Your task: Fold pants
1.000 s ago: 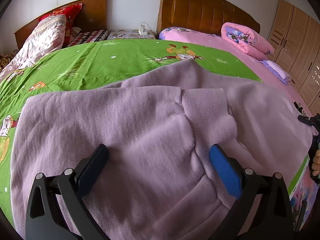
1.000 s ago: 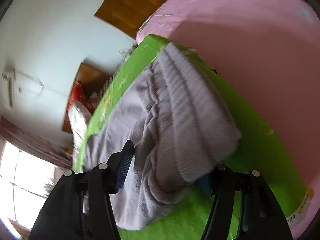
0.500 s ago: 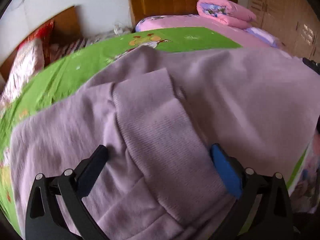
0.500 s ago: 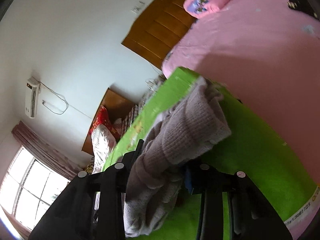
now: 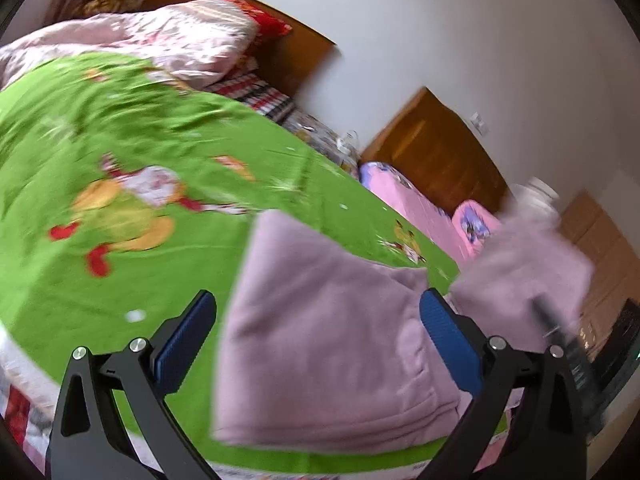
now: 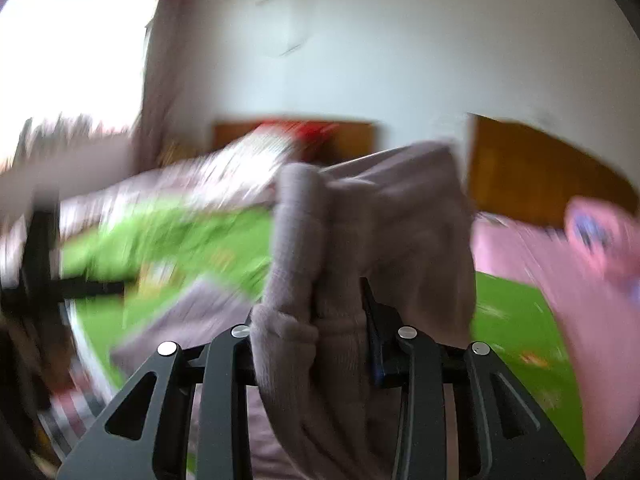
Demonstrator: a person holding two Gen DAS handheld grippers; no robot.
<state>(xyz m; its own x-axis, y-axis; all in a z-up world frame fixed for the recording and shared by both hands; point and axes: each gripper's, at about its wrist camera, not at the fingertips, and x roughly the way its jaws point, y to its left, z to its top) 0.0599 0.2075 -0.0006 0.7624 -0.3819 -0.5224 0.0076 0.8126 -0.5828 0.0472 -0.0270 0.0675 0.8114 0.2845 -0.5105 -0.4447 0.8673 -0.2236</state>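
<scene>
The lilac pants lie on the green cartoon bedsheet. My left gripper is open and empty, its blue pads on either side of the pants' near edge, above the cloth. My right gripper is shut on the ribbed waistband end of the pants and holds it lifted off the bed. That lifted part also shows at the right of the left wrist view. The right wrist view is blurred.
A pink quilt and red pillow lie at the head of the green bed. A second bed with a pink sheet and wooden headboard stands to the right. A wooden wardrobe is at the far right.
My right gripper has closed on the waistband end and swung it up off the bed. My left gripper has turned left, so more green sheet shows.
</scene>
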